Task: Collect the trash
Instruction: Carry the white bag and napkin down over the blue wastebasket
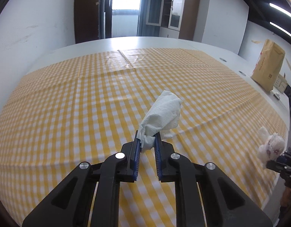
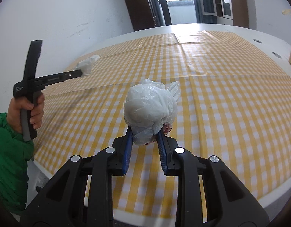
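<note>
My left gripper (image 1: pixel 147 139) is shut on a crumpled white paper towel (image 1: pixel 162 113) and holds it above the yellow checked tablecloth (image 1: pixel 69 104). My right gripper (image 2: pixel 144 135) is shut on a balled white plastic bag (image 2: pixel 150 109) with a bit of red print at its base, also held above the cloth. The right gripper and its bag (image 1: pixel 271 147) show at the right edge of the left wrist view. The left gripper with its paper towel (image 2: pixel 86 66) shows at the left of the right wrist view, held by a hand in a green sleeve (image 2: pixel 9 151).
A brown paper bag (image 1: pixel 268 66) stands on the white table (image 1: pixel 145 41) at the far right, beyond the cloth. A wall runs along the table's left side. A cabinet and a doorway stand behind the table.
</note>
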Motion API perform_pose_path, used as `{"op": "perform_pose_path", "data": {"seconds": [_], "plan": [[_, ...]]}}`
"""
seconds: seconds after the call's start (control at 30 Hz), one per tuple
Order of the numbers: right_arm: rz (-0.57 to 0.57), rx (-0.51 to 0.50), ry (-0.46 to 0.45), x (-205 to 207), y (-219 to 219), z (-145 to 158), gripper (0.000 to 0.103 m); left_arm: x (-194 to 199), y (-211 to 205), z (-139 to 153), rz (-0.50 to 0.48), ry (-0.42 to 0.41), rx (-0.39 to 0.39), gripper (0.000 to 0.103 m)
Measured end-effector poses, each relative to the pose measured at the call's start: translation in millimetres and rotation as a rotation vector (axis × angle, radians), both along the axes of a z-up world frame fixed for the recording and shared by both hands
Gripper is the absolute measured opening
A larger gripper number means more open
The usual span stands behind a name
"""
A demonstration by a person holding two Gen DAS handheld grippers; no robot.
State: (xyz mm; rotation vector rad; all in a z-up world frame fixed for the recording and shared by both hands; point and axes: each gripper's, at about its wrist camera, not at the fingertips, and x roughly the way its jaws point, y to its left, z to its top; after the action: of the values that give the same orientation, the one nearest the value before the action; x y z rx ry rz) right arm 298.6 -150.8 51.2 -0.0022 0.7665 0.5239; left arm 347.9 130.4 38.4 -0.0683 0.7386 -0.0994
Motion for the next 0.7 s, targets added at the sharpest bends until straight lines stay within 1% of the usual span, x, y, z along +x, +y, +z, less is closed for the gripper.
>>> {"op": "perform_pose_path", "data": {"seconds": [0.13,0.23,0.33,0.37,0.47,0.57,0.7], "plan": [[0.010,0.001,-0.009,-23.7,-4.5,-5.6,0.024,-49.5,-8.2,9.4,-0.004,-0.046,-0.057,0.013],[0.023,-0.013,-0.026,-40.0,-1.5,-6.8,0.024,-84.6,-17.0,7.2,-0.017,-0.060,-0.104,0.013],[0.049,-0.019,-0.039,-57.1,2.0,-8.1,0.024,-121.5,-28.6,-2.4,-0.034,-0.062,-0.141,0.013],[0.058,-0.022,-0.043,-63.7,3.3,-8.9,0.024,-128.4,-30.4,-6.2,-0.036,-0.058,-0.150,0.013],[0.084,-0.008,-0.024,-80.3,2.1,-14.0,0.024,-159.5,-36.1,-22.9,-0.039,-0.031,-0.190,0.013],[0.095,-0.017,-0.026,-96.7,3.6,-17.4,0.023,-180.7,-40.0,-33.1,-0.037,-0.017,-0.194,0.012],[0.121,-0.012,-0.027,-119.1,8.5,-25.0,0.023,-208.9,-43.9,-37.4,-0.038,-0.019,-0.203,0.012]]}}
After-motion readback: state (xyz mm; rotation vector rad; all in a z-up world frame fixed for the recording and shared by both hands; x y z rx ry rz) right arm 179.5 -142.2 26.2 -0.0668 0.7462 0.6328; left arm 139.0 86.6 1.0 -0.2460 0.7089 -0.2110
